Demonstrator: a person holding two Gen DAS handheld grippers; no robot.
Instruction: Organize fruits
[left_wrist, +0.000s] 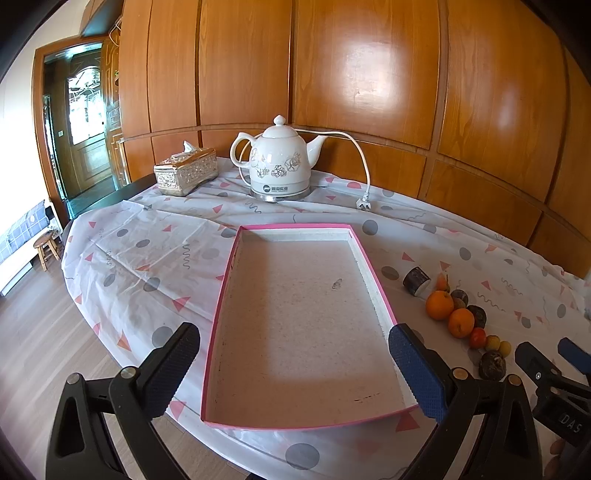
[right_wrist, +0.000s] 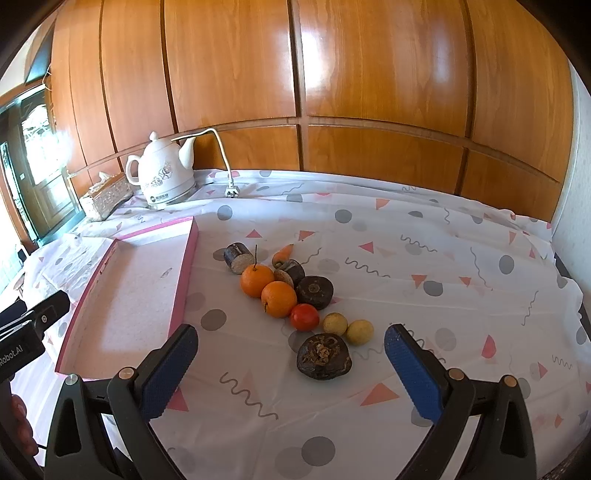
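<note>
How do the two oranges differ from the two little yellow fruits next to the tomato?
The oranges are deep orange and clearly bigger; the yellow fruits are pale yellow and smaller than the tomato. The far orange keeps a thin upright stem; the yellow fruits show none. All are round, lying on the tablecloth outside the pink tray.

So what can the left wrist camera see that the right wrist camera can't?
Only the left wrist view shows the whole bare floor of the pink-rimmed shallow box and a small wooden stool. Only the right wrist view shows the tablecloth's far right side and the little orange carrot clearly. Both show the white flowered kettle, the two round oranges, and open grippers.
</note>
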